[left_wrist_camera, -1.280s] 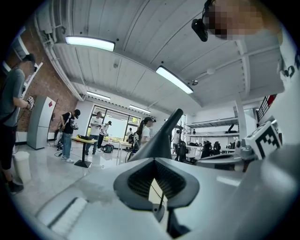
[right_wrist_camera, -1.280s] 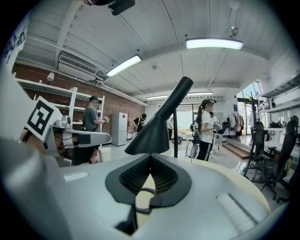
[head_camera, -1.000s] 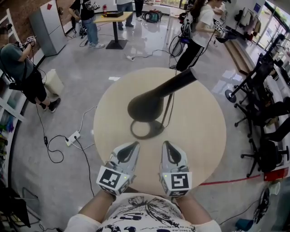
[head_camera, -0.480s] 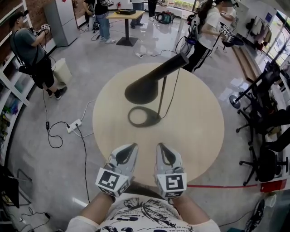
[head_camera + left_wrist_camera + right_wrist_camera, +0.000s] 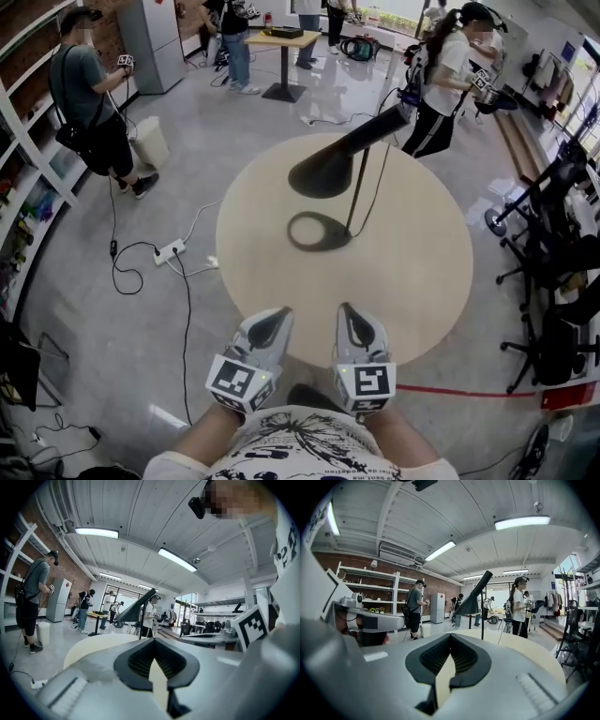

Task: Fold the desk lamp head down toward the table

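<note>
On the round table (image 5: 412, 281), toward its 12 o'clock side, stands a black desk lamp (image 5: 328, 172). Its cone head is raised and tilted, its tapered neck rising toward 2 o'clock above a thin upright stem (image 5: 361, 192) and a round base (image 5: 319, 232). Left gripper (image 5: 279, 315) and right gripper (image 5: 346, 311) hover at the table's 6 o'clock edge, well apart from the lamp, with their jaws pressed together on nothing.

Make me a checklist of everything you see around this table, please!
Surface: round table, bare besides the lamp.
Job's things: lamp stands on the far half, head raised, not folded down.
Clutter: nothing seen on the table.
Grippers: left gripper and right gripper shut, empty, over the near edge, apart from the lamp.
Cables: power strip and cables on the floor at left.
Surroundings: people stand around; chairs at right.
</note>
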`<state>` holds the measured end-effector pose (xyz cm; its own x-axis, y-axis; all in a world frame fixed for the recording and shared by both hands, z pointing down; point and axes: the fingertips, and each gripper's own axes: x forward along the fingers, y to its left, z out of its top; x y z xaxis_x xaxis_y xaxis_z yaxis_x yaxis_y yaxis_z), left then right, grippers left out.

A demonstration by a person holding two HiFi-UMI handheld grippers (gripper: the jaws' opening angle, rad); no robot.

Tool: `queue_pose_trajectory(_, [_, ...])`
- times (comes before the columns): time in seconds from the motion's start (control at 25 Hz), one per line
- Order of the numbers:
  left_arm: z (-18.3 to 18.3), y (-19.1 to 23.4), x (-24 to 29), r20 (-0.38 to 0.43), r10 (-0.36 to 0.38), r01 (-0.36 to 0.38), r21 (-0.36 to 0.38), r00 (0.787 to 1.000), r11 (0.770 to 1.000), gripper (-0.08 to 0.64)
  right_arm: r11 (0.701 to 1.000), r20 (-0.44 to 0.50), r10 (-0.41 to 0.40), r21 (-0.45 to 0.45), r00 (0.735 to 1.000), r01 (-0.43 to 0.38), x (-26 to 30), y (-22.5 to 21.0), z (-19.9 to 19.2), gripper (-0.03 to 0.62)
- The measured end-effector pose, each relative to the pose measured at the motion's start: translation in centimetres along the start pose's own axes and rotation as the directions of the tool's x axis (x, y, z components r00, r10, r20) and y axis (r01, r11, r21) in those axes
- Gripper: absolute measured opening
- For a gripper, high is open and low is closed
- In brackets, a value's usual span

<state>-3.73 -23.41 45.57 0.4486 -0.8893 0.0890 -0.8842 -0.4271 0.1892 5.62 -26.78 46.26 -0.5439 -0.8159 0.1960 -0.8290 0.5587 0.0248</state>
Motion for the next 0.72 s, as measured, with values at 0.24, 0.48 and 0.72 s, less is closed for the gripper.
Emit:
queue_pose_trajectory(0.24, [-1.1, -1.4, -7.9, 0.007, 0.015, -0.015, -0.007, 1.000, 1.000, 0.002, 1.000, 0.005, -0.020, -0.004, 1.000, 0.020, -4.6, 4.4, -0.8, 0.008])
queue_pose_trajectory(0.48, [-2.1, -2.9, -16.3, 0.019, 0.021, -0.021, 0.006, 1.000, 1.000, 0.002, 0.999, 0.026, -0.035, -0.019, 0.999, 0.035, -10.6, 9.9, -1.6, 0.008])
queue_pose_trajectory(0.72, [-2.3, -5.9, -22.7, 0.033, -0.008, 0.008, 0.000, 0.999, 1.000, 0.002, 0.998, 0.011, -0.063, -0.030, 0.998, 0.063, -17.3, 14.3, -3.0, 0.009])
